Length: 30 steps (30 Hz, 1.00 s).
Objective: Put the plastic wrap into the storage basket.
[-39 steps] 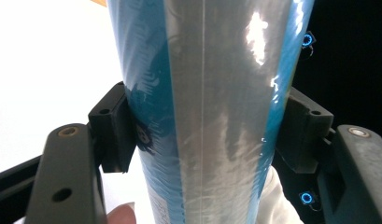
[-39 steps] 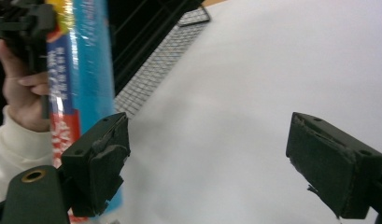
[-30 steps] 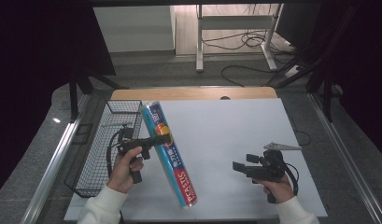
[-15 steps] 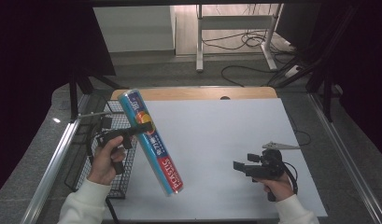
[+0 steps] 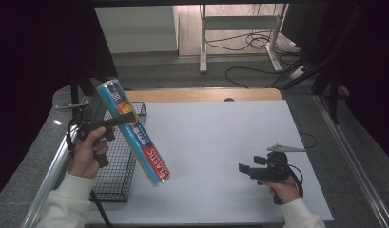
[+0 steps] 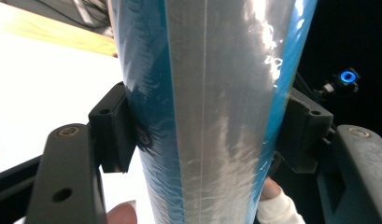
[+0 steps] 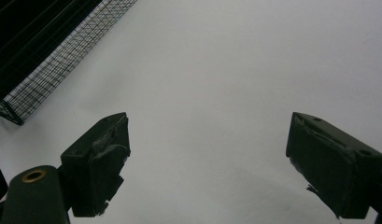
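Gripping the plastic-wrap roll (image 5: 133, 132), left gripper (image 5: 120, 119) now hangs it tilted over the wire basket (image 5: 117, 161), moved left; left gripper view shows both pads (image 6: 115, 125) pinching it. Right gripper (image 7: 207, 163) gapes wide above the table (image 5: 220, 137).

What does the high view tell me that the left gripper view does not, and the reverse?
High view alone: the blue roll is held tilted, in the air, its upper end over the wire basket, its lower end over the white table; the right gripper rests low over the table, open, holding nothing. Left gripper view alone: both fingers press flat against the roll's sides, and its wrapper is shiny and wrinkled. Both: the left gripper is shut on the roll, with white table behind it.
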Motion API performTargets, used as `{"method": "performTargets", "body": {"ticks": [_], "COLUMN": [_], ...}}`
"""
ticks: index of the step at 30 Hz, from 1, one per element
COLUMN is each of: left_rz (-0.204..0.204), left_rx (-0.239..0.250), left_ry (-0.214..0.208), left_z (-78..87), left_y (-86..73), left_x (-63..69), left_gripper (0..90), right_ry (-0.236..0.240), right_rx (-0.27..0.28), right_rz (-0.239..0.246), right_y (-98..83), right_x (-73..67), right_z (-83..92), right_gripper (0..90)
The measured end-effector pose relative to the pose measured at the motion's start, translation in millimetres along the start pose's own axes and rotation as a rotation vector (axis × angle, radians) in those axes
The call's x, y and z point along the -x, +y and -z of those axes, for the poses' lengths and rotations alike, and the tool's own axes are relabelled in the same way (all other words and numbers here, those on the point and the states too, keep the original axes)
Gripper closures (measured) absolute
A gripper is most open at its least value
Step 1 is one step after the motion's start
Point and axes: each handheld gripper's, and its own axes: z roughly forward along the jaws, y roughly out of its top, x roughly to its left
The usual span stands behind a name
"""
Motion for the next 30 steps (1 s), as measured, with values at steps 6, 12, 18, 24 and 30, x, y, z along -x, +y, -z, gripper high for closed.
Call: {"method": "performTargets", "body": {"ticks": [6, 12, 18, 24, 30], "left_rz": [0.010, 0.019, 0.021, 0.009, 0.004], "left_rx": [0.030, 0.043, 0.051, 0.030, 0.023], "left_ry": [0.048, 0.089, 0.135, 0.161, 0.186], "left_z": [15.8, 30.0, 44.2, 60.5, 75.5], "left_y": [12.2, 21.6, 30.8, 36.8, 34.2], "left_x": [-6.0, -14.7, -23.6, -29.3, -36.3], "left_gripper": [32.0, 32.0, 32.0, 32.0, 32.0], "right_ry": [-0.007, -0.024, -0.040, -0.046, -0.045], "right_rx": [-0.006, -0.015, -0.033, -0.033, -0.034], "right_rz": [-0.004, -0.021, -0.032, -0.034, -0.036], "right_y": [-0.6, -0.7, -1.0, -1.5, -1.7], "right_x": [0.4, 1.7, 2.7, 3.8, 3.7], "right_z": [-0.3, -0.8, -2.6, -2.5, -3.6], "right_gripper": [13.8, 13.8, 13.7, 13.8, 13.8]}}
